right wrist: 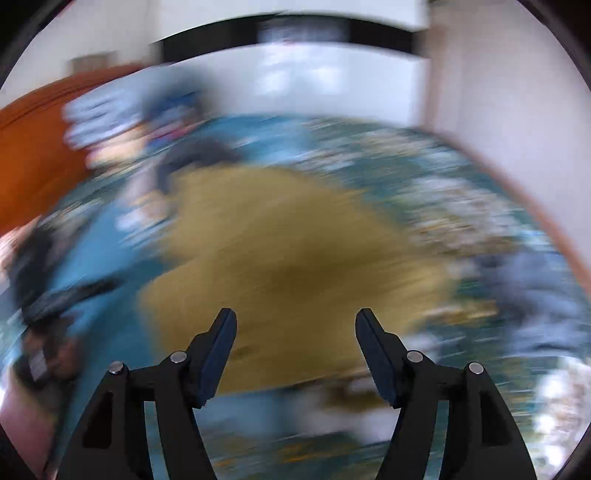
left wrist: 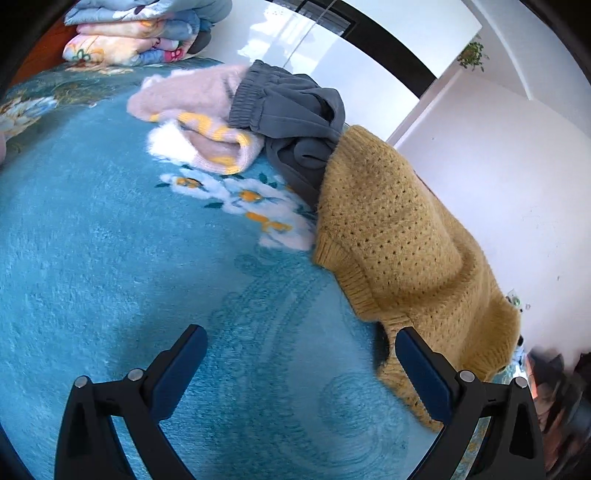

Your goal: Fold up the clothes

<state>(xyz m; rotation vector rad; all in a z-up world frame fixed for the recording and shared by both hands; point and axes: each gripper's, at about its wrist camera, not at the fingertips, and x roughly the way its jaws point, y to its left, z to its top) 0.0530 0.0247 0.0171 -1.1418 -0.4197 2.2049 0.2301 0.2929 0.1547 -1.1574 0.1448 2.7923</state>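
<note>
A mustard yellow knit sweater (left wrist: 406, 243) lies on the teal plush bedspread (left wrist: 110, 258) at the right of the left wrist view, partly over a grey garment (left wrist: 291, 110). A pink and yellow fuzzy garment (left wrist: 195, 118) lies beside the grey one. My left gripper (left wrist: 299, 336) is open and empty above the bedspread, its right finger (left wrist: 421, 362) against the sweater's hem. The right wrist view is heavily motion-blurred; my right gripper (right wrist: 295, 317) is open above the yellow sweater (right wrist: 280, 251), holding nothing.
Folded floral quilts (left wrist: 140, 33) are stacked at the far left of the bed. A white wall (left wrist: 498, 177) and white cabinet stand beyond the bed's far edge. An orange-brown headboard (right wrist: 33, 147) shows at the left of the right wrist view.
</note>
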